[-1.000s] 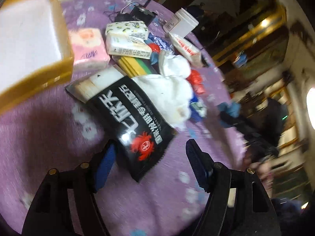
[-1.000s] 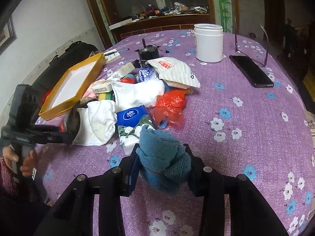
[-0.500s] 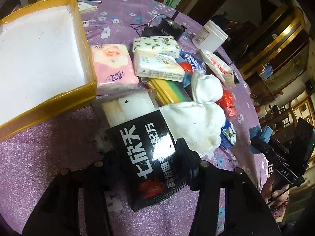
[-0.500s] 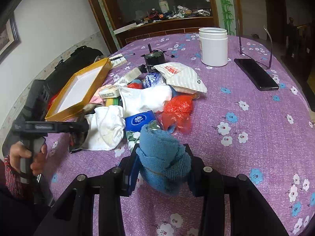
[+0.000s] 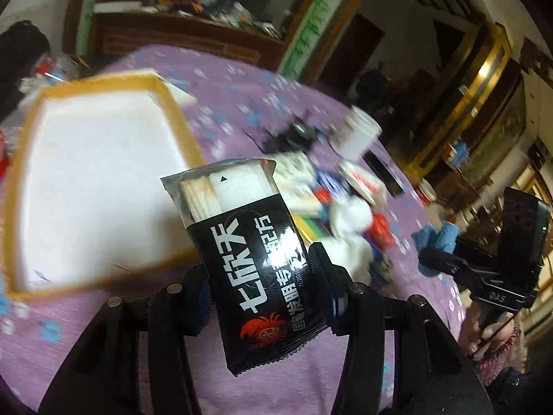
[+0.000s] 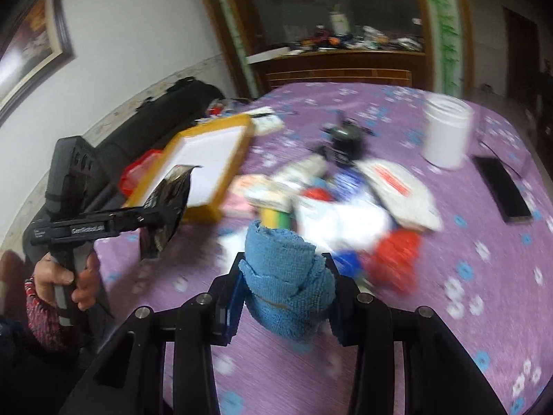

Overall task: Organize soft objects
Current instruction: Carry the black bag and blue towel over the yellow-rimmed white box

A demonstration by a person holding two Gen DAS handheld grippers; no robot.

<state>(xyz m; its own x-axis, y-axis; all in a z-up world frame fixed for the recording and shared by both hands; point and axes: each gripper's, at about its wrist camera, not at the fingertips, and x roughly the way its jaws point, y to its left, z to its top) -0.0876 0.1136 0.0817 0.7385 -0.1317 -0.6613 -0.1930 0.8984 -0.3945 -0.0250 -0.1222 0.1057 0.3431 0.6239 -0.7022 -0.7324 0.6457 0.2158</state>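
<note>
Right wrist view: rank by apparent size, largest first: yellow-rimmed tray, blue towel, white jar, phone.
1. Blue towel, though it is nearest the lens, in the right gripper.
2. Yellow-rimmed tray.
3. White jar and phone: too close to rank.

We see a black packet [image 5: 257, 269] with white characters held tilted above the purple cloth, and a rolled blue towel [image 6: 287, 282] held upright.
</note>
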